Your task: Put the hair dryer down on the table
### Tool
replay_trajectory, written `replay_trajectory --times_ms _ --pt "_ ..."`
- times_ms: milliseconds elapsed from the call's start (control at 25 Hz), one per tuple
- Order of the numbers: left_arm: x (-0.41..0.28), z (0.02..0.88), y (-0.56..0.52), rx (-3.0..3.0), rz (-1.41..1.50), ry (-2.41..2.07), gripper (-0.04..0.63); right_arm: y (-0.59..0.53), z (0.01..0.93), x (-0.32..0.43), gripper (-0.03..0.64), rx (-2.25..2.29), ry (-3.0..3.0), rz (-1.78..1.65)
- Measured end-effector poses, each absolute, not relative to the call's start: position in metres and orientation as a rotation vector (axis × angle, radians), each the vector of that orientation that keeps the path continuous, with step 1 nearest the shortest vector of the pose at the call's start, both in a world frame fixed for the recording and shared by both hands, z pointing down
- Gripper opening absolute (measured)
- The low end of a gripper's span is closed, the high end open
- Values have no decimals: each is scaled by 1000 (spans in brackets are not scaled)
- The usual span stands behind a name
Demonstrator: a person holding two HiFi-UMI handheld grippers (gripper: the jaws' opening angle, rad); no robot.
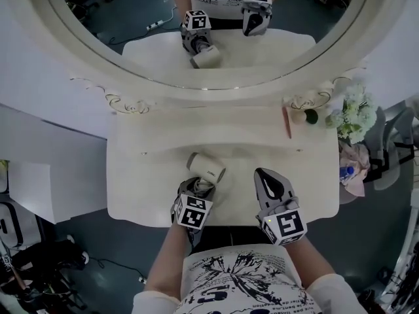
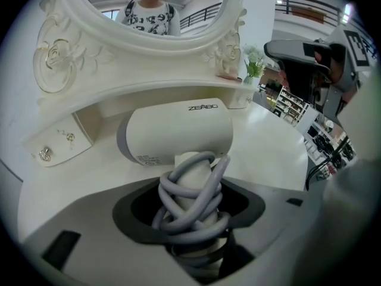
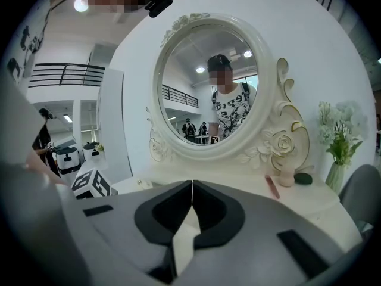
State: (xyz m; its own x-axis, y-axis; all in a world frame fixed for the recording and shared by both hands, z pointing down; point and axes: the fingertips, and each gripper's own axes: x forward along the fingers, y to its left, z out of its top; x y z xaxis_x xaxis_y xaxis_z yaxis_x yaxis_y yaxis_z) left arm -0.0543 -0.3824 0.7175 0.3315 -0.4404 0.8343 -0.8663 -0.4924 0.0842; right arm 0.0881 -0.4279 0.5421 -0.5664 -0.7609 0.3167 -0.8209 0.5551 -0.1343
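Two updates | left hand-held gripper (image 2: 190, 202) clamped on hair dryer (image 2: 178, 130) by its cord-wrapped handle | right hand-held gripper (image 3: 191, 195) fully closed, empty, over counter (image 1: 262, 146)

White hair dryer (image 2: 178, 130), grey cord (image 2: 190, 198), cream table (image 1: 144, 182), white flowers (image 1: 353, 113) with green leaves

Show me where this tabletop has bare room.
Free: the white vanity table left of the cream hair dryer in the left gripper, and the middle back under the white oval mirror frame. Crowded: the back right corner, with a pink stick and white flowers.
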Motion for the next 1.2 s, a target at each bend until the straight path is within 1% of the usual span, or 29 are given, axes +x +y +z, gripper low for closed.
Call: replay_trajectory --times_ms 200,320,360,400,480,560,840,880,920,960,1080,1200 --pt "-53 718 -383 2084 1070 -1147 253 -425 536 84 18 1325 -2573 381" --pt "-49 716 -379 2113 1026 -1099 258 -421 532 81 18 1326 -2572 374" --pt "-47 715 -378 2124 1003 -1081 297 -419 531 80 18 1326 -2571 369" --pt "-47 713 -378 2137 991 -1077 313 -417 530 79 18 1328 -2571 364" --pt "-49 704 -379 2171 993 -1107 321 -414 526 77 18 1333 -2571 356" --pt "-51 689 -381 2211 955 -1150 322 -410 522 76 18 1339 -2575 344" --pt "-53 595 -384 2365 631 -1348 317 -392 502 77 18 1366 -2596 309" --pt "-56 582 -383 2372 590 -1382 267 -390 499 77 18 1371 -2602 303" --pt "-59 569 -383 2375 550 -1416 186 -388 496 77 18 1376 -2608 296" --pt "-62 558 -383 2379 517 -1444 145 -386 493 76 18 1382 -2616 290" --pt "-67 531 -380 2410 476 -1488 67 -380 482 74 17 1398 -2643 272" --pt "-70 506 -376 2457 447 -1519 27 -374 469 72 17 1413 -2666 239"
